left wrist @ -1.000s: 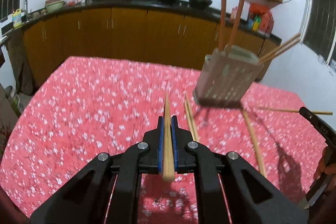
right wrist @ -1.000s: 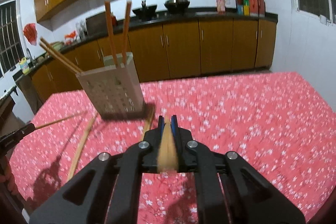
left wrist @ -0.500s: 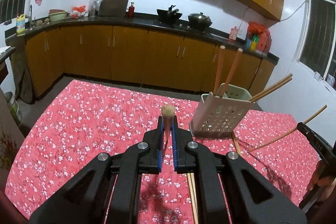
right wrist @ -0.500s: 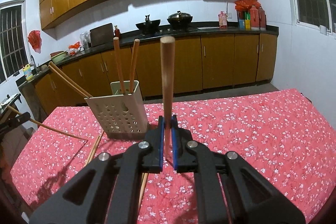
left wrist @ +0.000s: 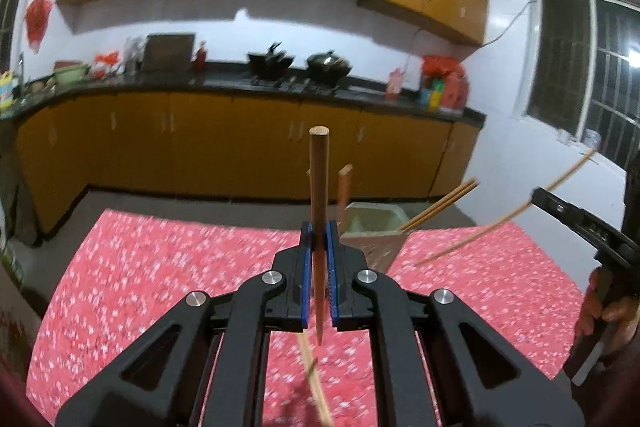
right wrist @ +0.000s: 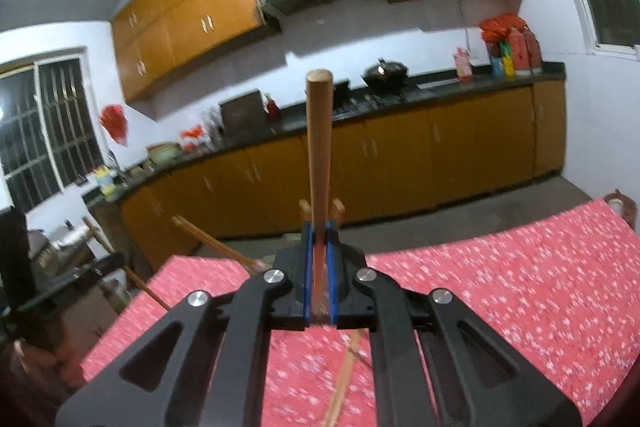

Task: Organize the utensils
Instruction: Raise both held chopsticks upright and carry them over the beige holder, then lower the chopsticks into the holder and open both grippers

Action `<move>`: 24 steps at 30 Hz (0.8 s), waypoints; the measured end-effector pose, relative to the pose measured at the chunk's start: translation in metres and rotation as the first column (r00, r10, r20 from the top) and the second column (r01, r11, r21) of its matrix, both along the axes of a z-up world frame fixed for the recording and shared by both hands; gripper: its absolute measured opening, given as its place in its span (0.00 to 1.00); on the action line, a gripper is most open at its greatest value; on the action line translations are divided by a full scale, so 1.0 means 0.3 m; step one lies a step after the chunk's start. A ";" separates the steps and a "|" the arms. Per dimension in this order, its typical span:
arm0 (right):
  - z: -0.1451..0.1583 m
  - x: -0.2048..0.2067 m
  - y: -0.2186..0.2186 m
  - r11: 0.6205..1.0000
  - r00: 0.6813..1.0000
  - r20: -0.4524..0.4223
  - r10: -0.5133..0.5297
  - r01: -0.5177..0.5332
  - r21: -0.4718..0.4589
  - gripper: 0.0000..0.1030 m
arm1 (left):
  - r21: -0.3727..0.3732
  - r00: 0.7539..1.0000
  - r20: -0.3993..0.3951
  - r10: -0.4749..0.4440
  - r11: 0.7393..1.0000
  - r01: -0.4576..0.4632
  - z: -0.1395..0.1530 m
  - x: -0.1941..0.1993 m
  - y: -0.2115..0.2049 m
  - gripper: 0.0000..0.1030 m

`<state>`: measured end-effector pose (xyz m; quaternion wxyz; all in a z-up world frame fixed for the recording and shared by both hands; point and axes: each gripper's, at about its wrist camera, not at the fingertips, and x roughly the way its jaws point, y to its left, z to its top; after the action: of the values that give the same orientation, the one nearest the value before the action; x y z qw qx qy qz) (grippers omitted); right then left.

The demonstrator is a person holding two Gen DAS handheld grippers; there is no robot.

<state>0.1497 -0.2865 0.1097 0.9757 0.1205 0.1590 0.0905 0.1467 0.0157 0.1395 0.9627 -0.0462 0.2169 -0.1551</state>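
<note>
Both lifted clear of the tabletop since a second ago, each chopstick swung from lying flat to standing nearly upright. Left claw clenched on a chopstick, blunt end at 12 o'clock; right claw clenched on another chopstick likewise. Utensil holder now low behind the left claw at about 1 o'clock, four sticks already in it. Two loose chopsticks left flat below. Probably ready for tip-down insertion next.
</note>
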 end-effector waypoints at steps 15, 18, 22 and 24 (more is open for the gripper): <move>0.086 0.190 0.130 0.995 0.998 0.054 0.012 -0.007 -0.100 0.07 | -0.077 0.968 0.228 0.101 0.993 -0.086 0.193 0.147 -0.168 0.07; 0.055 0.238 0.146 0.993 1.000 0.022 0.010 -0.007 -0.117 0.07 | -0.087 0.965 0.228 0.129 0.990 -0.112 0.169 0.188 -0.182 0.07; 0.012 0.296 0.158 0.992 1.000 -0.029 0.006 -0.010 -0.126 0.07 | -0.084 0.972 0.185 0.142 0.988 -0.129 0.113 0.246 -0.194 0.07; -0.009 0.321 0.156 0.993 0.999 -0.052 0.006 -0.013 -0.121 0.07 | -0.077 0.978 0.155 0.139 0.989 -0.128 0.083 0.270 -0.199 0.07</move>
<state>0.2459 -0.2397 0.1071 0.9763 0.0624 0.1901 0.0822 0.2278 -0.0439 0.1645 0.9832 -0.0801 0.1300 -0.1004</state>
